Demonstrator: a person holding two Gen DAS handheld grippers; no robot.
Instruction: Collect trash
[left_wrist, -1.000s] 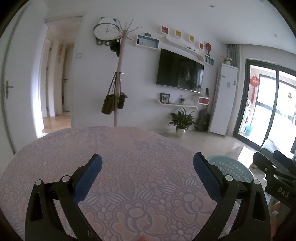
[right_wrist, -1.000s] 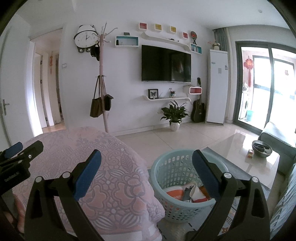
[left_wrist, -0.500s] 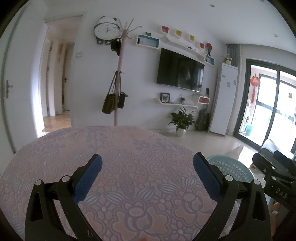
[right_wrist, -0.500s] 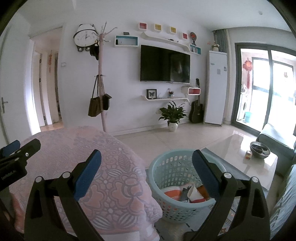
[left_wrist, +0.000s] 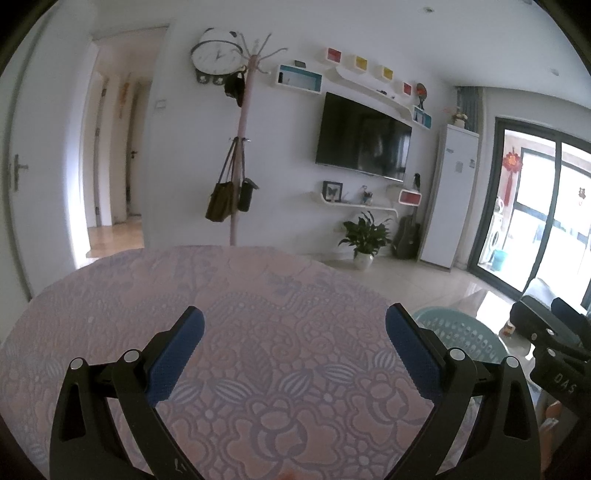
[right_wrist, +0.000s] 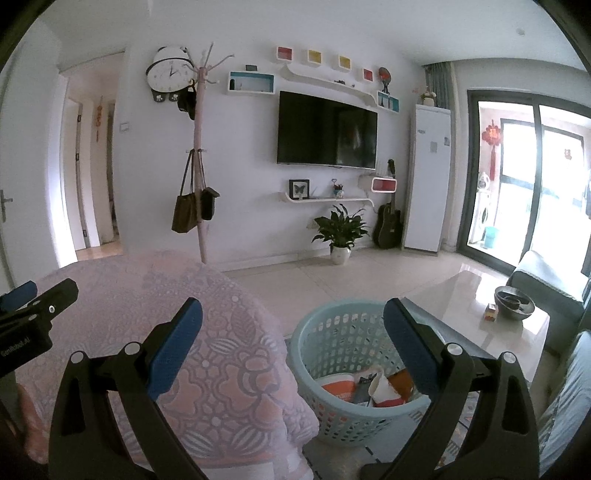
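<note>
Basket: pale blue laundry-style basket (right_wrist: 332, 369) on the floor, just beside the table's right edge; my landmark for everything below.
Trash: several pieces lie in the basket (right_wrist: 369, 387): orange wrapper, white crumpled bits, something dark. I cannot tell them apart further.
Table: round top under a pink floral cloth (left_wrist: 258, 314), left of the basket. No trash shows on the part I can see.
Left gripper (left_wrist: 294, 339): spread wide, nothing between the pads, held over the cloth, left of the basket.
Right gripper (right_wrist: 293, 326): spread wide too, empty, poised above the gap between table edge and basket rim.
Progress: my guess is collecting is done or nearly so; what is left is checking the table parts out of view.
Edges: cloth drapes over the table rim close to the basket; glass coffee table (right_wrist: 472, 295) stands just right of the basket.
Room: open tile floor beyond the basket toward the potted plant (right_wrist: 341, 229); free to swing forward.
</note>
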